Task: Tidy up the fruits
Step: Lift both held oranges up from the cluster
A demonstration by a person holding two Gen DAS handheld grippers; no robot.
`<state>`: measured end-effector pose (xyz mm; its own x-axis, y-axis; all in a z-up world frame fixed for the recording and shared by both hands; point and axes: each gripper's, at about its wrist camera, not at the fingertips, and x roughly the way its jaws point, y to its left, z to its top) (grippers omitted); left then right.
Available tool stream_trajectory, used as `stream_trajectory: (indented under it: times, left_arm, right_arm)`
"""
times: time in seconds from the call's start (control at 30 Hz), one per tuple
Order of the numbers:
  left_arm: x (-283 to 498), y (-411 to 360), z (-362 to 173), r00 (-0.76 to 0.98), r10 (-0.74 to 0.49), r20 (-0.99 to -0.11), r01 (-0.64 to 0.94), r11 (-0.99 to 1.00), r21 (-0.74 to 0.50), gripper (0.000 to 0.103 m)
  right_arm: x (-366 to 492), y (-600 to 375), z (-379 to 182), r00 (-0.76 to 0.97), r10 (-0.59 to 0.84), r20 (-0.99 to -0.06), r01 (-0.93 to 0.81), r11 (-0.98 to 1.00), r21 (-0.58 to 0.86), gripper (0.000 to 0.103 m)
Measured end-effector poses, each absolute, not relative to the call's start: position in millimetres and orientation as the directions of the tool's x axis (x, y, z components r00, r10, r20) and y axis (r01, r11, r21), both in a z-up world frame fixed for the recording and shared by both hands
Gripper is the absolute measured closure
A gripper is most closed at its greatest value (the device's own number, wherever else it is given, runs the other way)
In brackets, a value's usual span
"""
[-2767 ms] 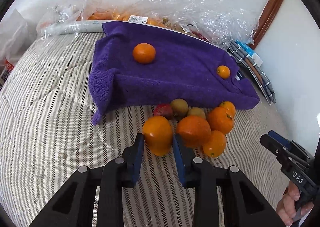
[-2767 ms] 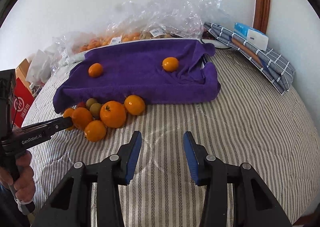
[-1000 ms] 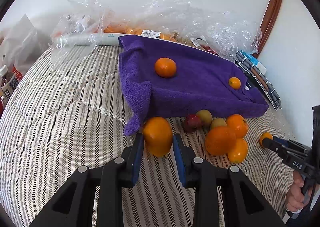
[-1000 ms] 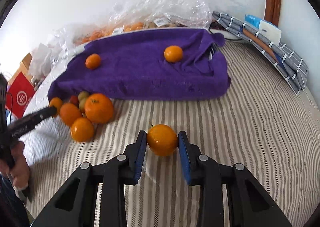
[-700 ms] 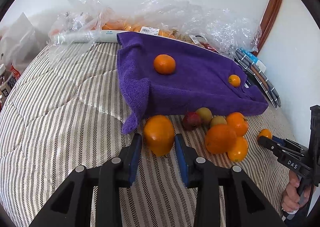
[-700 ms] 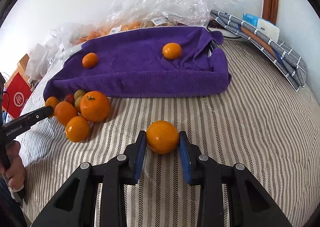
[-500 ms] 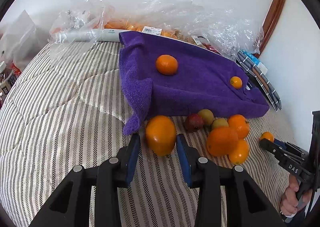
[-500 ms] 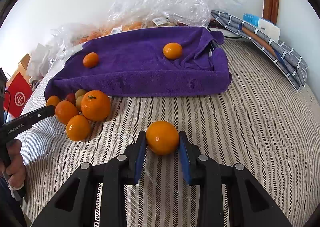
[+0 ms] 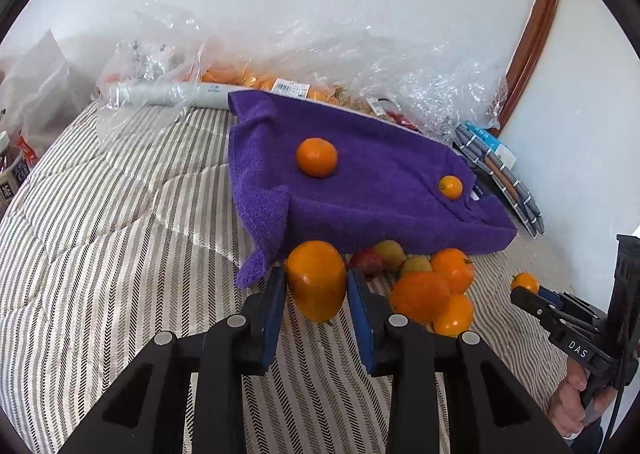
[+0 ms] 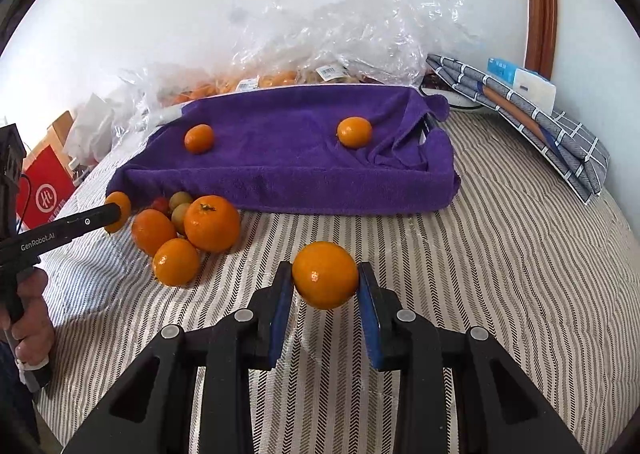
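You have an orange in each hand. Your left gripper [image 9: 316,290] is clamped on a tall, somewhat oblong orange [image 9: 316,280], its long axis roughly upright between the fingers. Your right gripper [image 10: 325,286] grips a rounder orange [image 10: 325,274] the same way, above the striped bed [image 10: 500,274].

What the next move turns on is the purple towel [image 9: 380,189]. It lies straight ahead of both pairs of fingers and a little higher than the bedcover. From the left view its near corner hangs just beyond the held fruit, so the left hand looks nearer. From the right view a band of bare bed separates the fruit from the towel's front edge.

Two oranges already sit on it: one toward the left [image 9: 317,156], a smaller one toward the right [image 9: 450,187]. The middle between them is free, which seems the natural place to set yours. The loose pile of fruit [image 10: 188,225] lies on the bed against the towel's front, between your two hands.
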<state>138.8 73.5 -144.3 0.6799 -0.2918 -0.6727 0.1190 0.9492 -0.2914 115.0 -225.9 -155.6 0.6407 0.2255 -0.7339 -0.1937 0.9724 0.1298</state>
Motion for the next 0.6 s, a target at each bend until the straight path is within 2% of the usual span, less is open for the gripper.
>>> stream_trajectory:
  times: [0.6]
  left_arm:
    - [133.9,83.0,-137.0,0.716,-0.302,-0.629,0.102,0.937,-0.334,0.073]
  right_arm:
    - [105.6,-233.7,-148.9,0.671,0.299,-0.679,-0.22,0.954,0.203,0.071]
